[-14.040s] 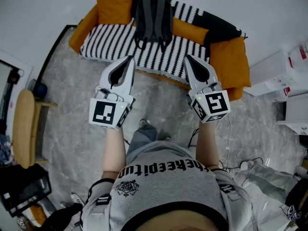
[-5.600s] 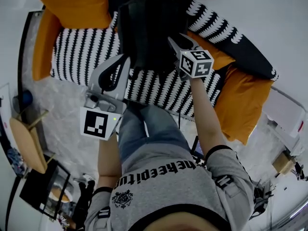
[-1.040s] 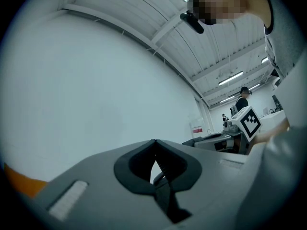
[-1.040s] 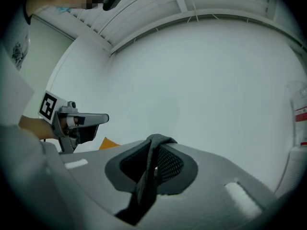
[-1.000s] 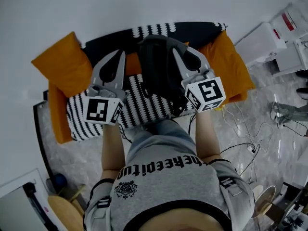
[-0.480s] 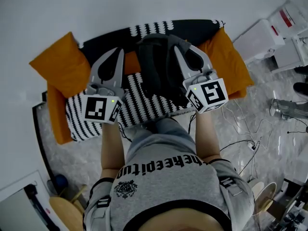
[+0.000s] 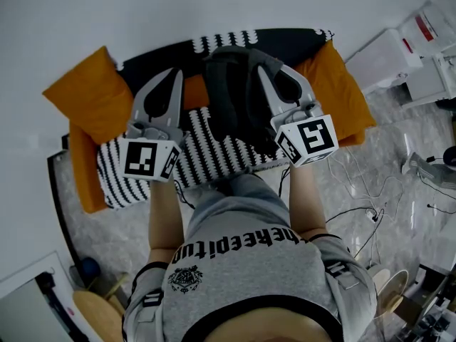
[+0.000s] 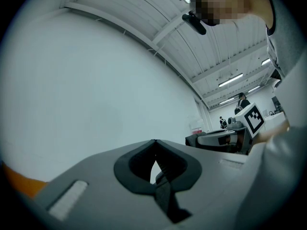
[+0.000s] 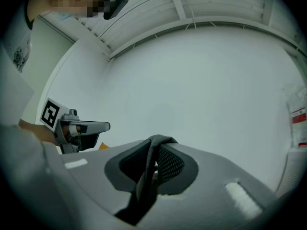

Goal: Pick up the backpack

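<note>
Hanging off the right tool (image 7: 262,71) is the backpack (image 7: 239,102), a dark one, dangling by its strap (image 9: 146,176) out in front of the person's chest. In the right gripper view the jaws are nearly closed and pinched on that strap, which loops over the tips and drops down through the gap between them, with a bit of mesh padding showing just beside it. From the head view the bag sits between the two tools, over the middle of the sofa (image 7: 206,155), and I can't tell whether its bottom touches the seat or hangs free of it. The left tool (image 7: 169,77) is held up just beside the bag, level with the other one, tips closed together with nothing in them; the left gripper view only shows plain white wall past them. The sofa has a black-and-white striped cover with one orange cushion (image 7: 89,95) at the left end and another orange cushion (image 7: 342,98) at the right. Around it is grey marble-look floor (image 7: 385,169) with some loose cables (image 7: 356,209), and white boxes (image 7: 388,59) stand off to the right.
</note>
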